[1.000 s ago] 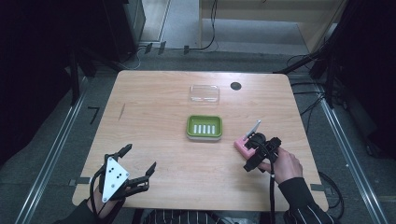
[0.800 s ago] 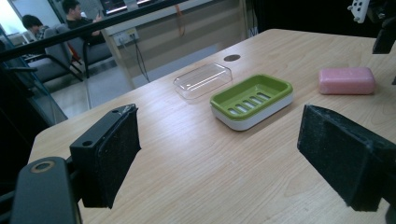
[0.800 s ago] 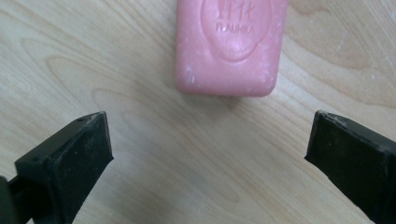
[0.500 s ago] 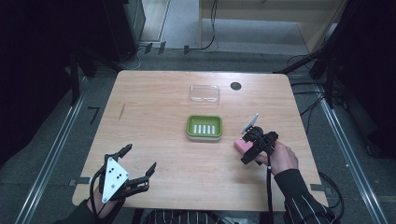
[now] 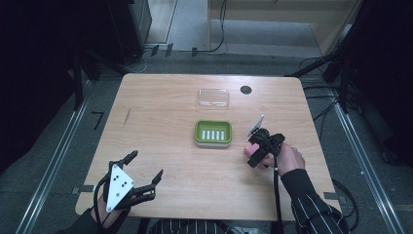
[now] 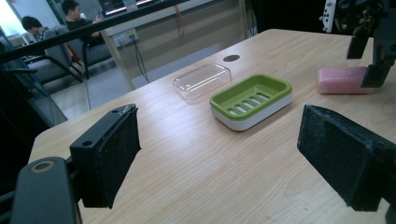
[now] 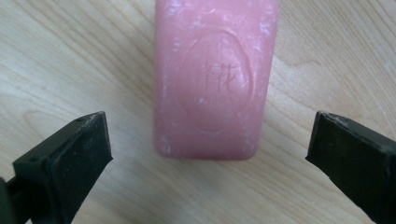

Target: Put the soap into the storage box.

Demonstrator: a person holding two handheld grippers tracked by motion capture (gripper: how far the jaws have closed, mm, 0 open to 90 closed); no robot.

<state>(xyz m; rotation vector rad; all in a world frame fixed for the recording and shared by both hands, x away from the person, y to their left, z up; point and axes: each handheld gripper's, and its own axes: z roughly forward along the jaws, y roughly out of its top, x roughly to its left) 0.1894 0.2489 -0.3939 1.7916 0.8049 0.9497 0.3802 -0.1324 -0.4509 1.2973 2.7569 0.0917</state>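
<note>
A pink bar of soap [image 7: 215,74] lies flat on the wooden table, to the right of a green soap dish [image 5: 213,133] with a white base. My right gripper [image 7: 210,154] hangs just above the soap [image 6: 343,80], pointing down, jaws open wide on either side of it and not touching it. In the high view the right gripper [image 5: 259,148] covers most of the soap [image 5: 249,151]. My left gripper [image 5: 146,171] rests open near the table's front left corner with nothing between its pads [image 6: 114,149]. The green dish [image 6: 252,98] holds nothing.
A clear plastic lid [image 5: 213,97] lies behind the dish, near the table's far edge. A small black round disc [image 5: 246,89] sits to the lid's right. Bare wooden table [image 5: 160,117] spreads left of the dish. Cables and dark equipment surround the table.
My right gripper has moved left and forward over the pink soap, toward the dish. The left gripper has stayed where it was.
</note>
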